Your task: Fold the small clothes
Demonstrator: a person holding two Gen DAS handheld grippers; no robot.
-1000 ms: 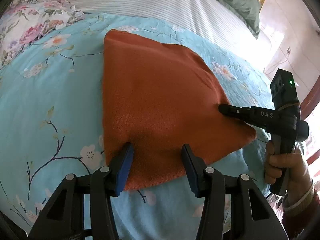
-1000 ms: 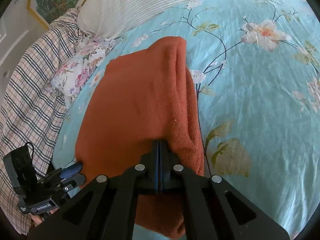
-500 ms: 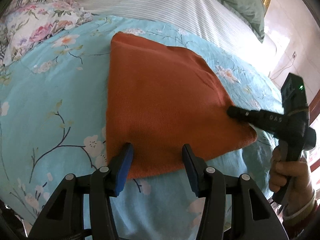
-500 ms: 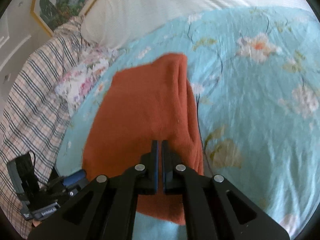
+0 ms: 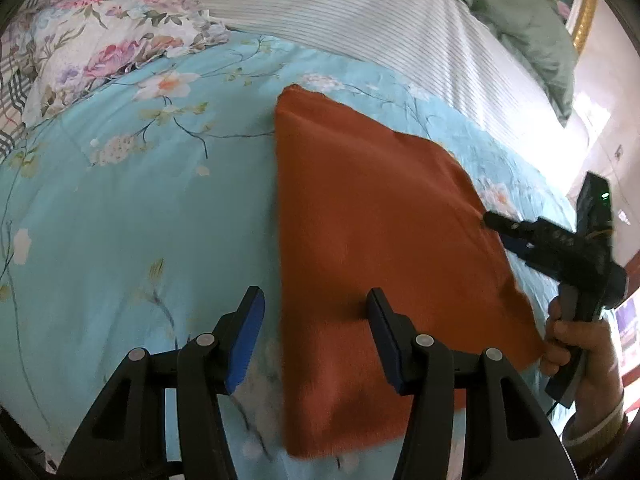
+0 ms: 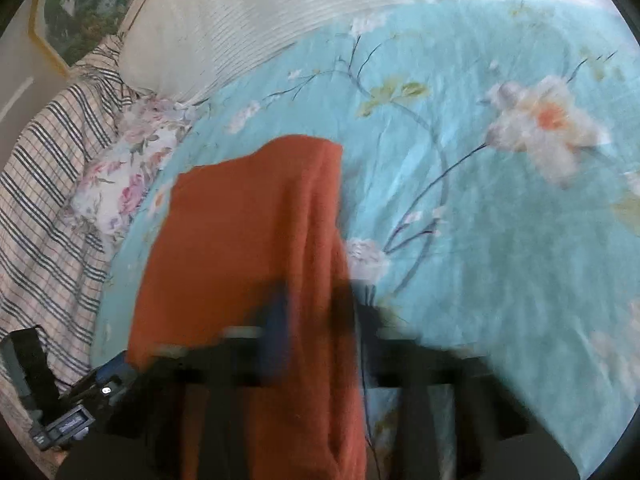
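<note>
A folded rust-orange cloth (image 5: pixel 380 240) lies flat on the turquoise floral bedspread (image 5: pixel 120 220). My left gripper (image 5: pixel 316 312) is open and empty, hovering over the cloth's near left edge. In the left wrist view my right gripper (image 5: pixel 508 232) sits at the cloth's right edge with its fingers apart. In the right wrist view the cloth (image 6: pixel 248 240) runs away from the camera, and my right gripper (image 6: pixel 316 304) is motion-blurred, with its fingers spread and a ridge of cloth between them.
A white striped pillow (image 5: pixel 380 12) and a green pillow (image 5: pixel 520 20) lie at the head of the bed. A floral pillow (image 5: pixel 100 40) and a plaid blanket (image 6: pixel 44 200) lie to one side. A framed picture (image 6: pixel 80 8) hangs on the wall.
My right gripper has opened from shut on the cloth's edge and let it go. My left gripper stayed open and shifted left, so the cloth's left edge now lies between its fingers.
</note>
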